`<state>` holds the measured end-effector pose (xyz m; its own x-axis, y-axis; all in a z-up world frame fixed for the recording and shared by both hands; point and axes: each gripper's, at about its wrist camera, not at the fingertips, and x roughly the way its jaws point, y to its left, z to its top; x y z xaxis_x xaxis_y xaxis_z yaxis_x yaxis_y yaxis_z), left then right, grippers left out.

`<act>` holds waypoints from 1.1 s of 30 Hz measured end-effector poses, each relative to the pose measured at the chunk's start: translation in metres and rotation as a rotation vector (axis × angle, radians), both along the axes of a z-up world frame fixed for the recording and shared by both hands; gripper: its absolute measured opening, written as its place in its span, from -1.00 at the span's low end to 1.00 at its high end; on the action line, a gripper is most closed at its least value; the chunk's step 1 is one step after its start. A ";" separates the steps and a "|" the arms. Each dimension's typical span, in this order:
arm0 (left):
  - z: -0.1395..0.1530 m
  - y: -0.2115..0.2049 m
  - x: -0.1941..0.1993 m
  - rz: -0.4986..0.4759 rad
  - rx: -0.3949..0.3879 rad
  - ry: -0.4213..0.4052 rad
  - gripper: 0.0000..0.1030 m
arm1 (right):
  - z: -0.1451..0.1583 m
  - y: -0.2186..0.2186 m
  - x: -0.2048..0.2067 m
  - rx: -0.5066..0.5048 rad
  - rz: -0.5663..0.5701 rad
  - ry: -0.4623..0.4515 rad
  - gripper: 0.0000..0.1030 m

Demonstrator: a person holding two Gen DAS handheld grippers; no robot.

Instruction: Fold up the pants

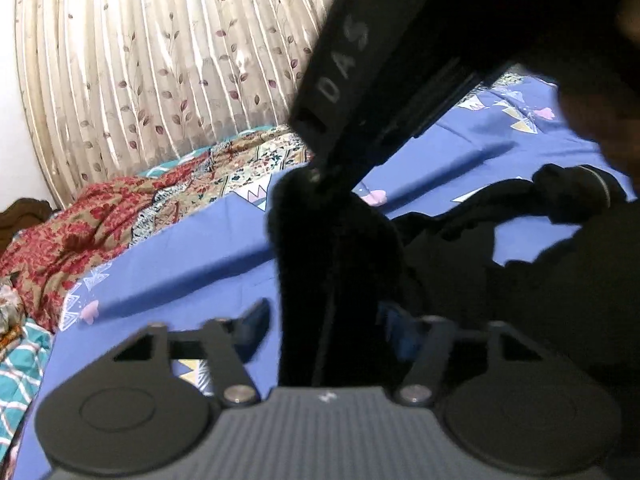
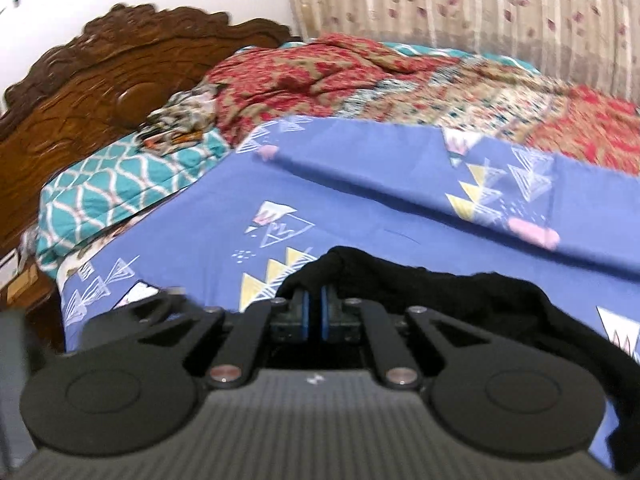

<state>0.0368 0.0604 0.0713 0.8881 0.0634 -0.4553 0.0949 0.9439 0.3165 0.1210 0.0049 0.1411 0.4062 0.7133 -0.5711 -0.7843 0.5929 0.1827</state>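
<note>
The black pants (image 1: pixel 332 248) lie bunched on the blue bedsheet (image 1: pixel 192 264), with one fold pulled up into a ridge. My left gripper (image 1: pixel 326 312) stands open with that ridge between its fingers; the left finger (image 1: pixel 256 324) is just clear of the cloth and the right one is half hidden by it. Coming in from the upper right, my right gripper (image 1: pixel 316 174) pinches the top of the ridge. In the right wrist view the right gripper (image 2: pixel 315 300) is shut on the pants (image 2: pixel 440 284), its blue pads nearly together, and the cloth trails off to the right.
A red floral blanket (image 2: pixel 304 76) is heaped along the far side of the bed. A teal patterned pillow (image 2: pixel 108 192) lies by the carved wooden headboard (image 2: pixel 80 96). A pleated leaf-print curtain (image 1: pixel 160 60) hangs behind. The sheet (image 2: pixel 360 200) has long creases.
</note>
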 end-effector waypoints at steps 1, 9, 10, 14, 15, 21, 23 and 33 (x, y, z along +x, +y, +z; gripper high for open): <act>-0.001 0.003 0.007 0.019 -0.016 0.009 -0.74 | 0.001 0.001 -0.002 -0.003 0.012 -0.008 -0.84; -0.014 0.127 0.042 0.446 -0.447 0.112 -0.77 | -0.009 -0.035 0.015 0.078 -0.165 -0.005 -0.36; -0.020 0.142 0.042 0.478 -0.490 0.138 -0.77 | -0.013 -0.050 0.018 0.078 -0.212 -0.005 -0.36; -0.031 0.148 0.036 0.464 -0.486 0.167 -0.77 | -0.031 -0.147 0.026 0.006 -0.552 -0.100 -0.36; -0.032 0.144 0.035 0.454 -0.465 0.164 -0.77 | -0.034 -0.177 0.029 0.008 -0.655 -0.091 -0.35; -0.025 0.143 0.037 0.446 -0.475 0.162 -0.77 | -0.047 -0.313 0.048 0.078 -1.071 0.055 0.01; -0.021 0.147 0.041 0.454 -0.509 0.165 -0.77 | -0.052 -0.319 0.059 0.045 -1.050 0.080 0.18; -0.005 0.140 0.032 0.475 -0.534 0.142 -0.77 | -0.082 -0.263 0.125 -0.200 -0.858 0.002 0.35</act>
<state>0.0688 0.2000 0.0668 0.7502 0.1642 -0.6405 -0.3571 0.9159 -0.1834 0.2464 -0.2577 0.0593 0.7550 0.0490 -0.6539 -0.0530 0.9985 0.0136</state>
